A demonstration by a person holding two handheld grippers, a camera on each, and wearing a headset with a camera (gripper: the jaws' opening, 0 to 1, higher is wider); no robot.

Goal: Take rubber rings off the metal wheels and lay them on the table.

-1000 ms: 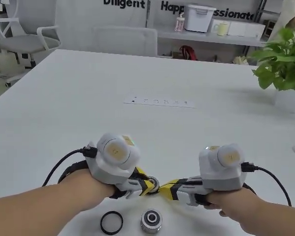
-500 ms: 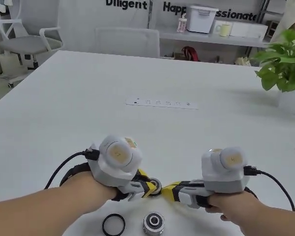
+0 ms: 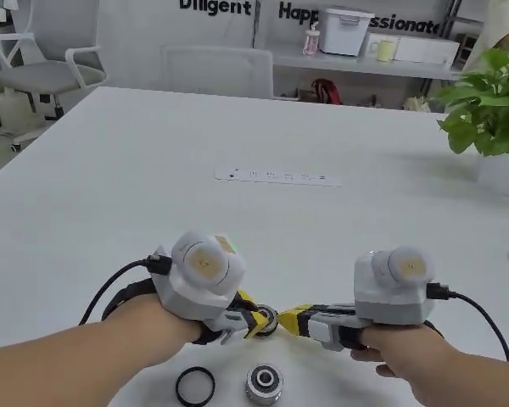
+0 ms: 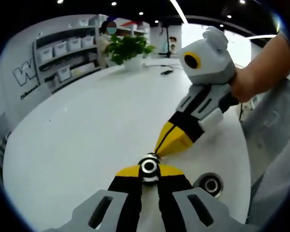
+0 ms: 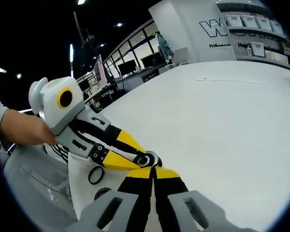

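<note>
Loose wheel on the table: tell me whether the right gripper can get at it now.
Probably yes, once freed: the right gripper is shut with its tips at the held wheel in the left gripper. The loose wheel lies close by, with nothing covering it.

Near front edge of table (image 3: 153, 170), note left gripper (image 3: 259, 320) and right gripper (image 3: 287, 322) tip to tip, 1 held wheel (image 3: 265, 320) at the meeting point, between the left jaws. Nearer than these, on the tabletop: 1 ring (image 3: 194, 387) at left, 1 loose wheel (image 3: 264, 382) beside it at right, not touching. Beyond, mid-table: socket strip (image 3: 276, 176). Far right: plant (image 3: 485, 102).
</note>
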